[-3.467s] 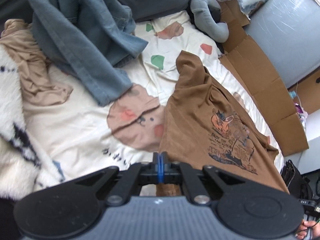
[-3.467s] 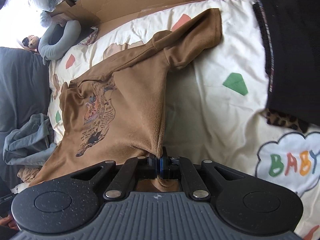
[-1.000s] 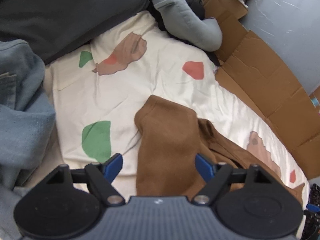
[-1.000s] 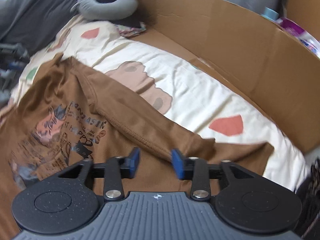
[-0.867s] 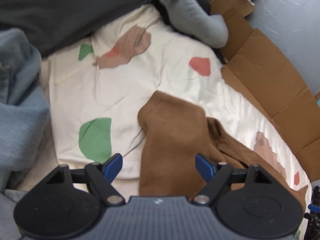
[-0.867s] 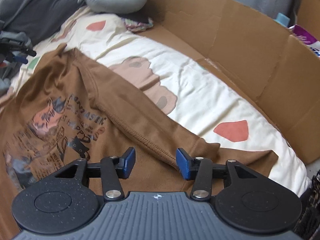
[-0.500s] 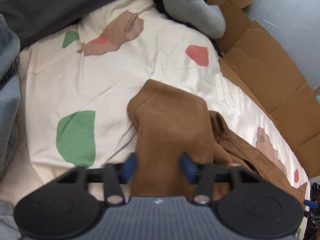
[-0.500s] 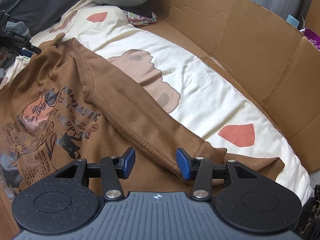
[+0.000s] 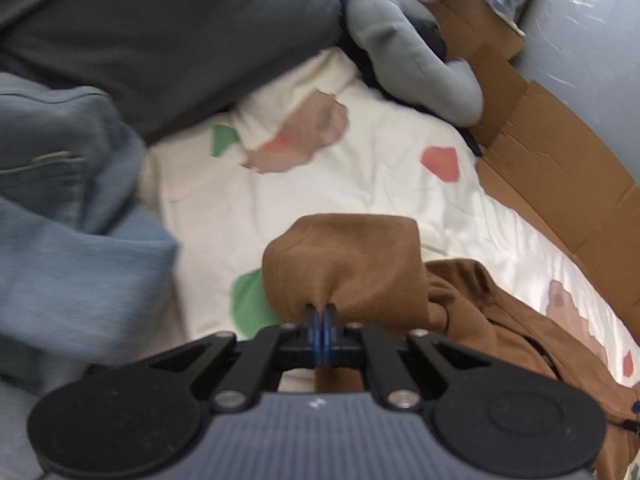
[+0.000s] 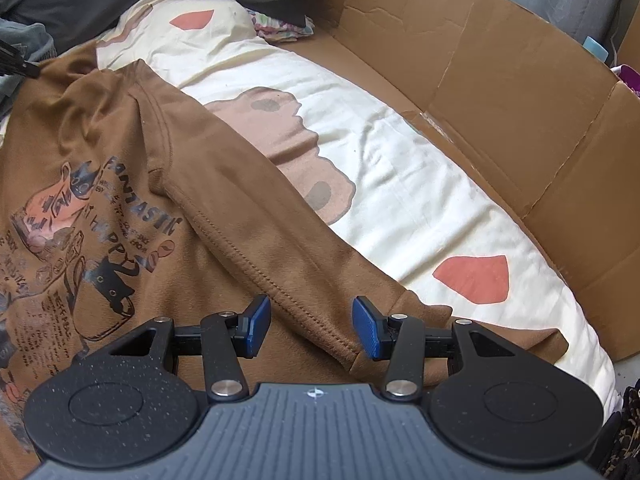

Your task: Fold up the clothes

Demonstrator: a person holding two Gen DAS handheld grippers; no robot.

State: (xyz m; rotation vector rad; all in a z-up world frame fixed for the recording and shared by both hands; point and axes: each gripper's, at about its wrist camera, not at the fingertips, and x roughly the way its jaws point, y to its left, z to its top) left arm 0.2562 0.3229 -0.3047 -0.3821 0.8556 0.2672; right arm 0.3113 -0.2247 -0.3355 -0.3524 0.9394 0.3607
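Note:
A brown printed T-shirt (image 10: 132, 208) lies spread on a cream patterned bedsheet (image 10: 400, 184). In the left wrist view one brown sleeve (image 9: 344, 256) bunches up off the sheet, pinched between the blue pads of my left gripper (image 9: 321, 316), which is shut on it. In the right wrist view the other sleeve (image 10: 288, 256) runs diagonally towards the bed's near edge. My right gripper (image 10: 311, 320) hovers over that sleeve's stitched hem, jaws half apart, the cloth passing under and between the pads (image 10: 370, 330) without being pressed.
A blue denim garment (image 9: 68, 224) is heaped at the left, a dark grey cushion (image 9: 168, 32) behind it. A grey neck pillow (image 9: 408, 52) lies at the head of the bed. Cardboard panels (image 10: 500, 92) line the far side.
My left gripper closed from wide open onto the brown sleeve and gathered it up. The right gripper sank closer to the other sleeve, its jaws unchanged.

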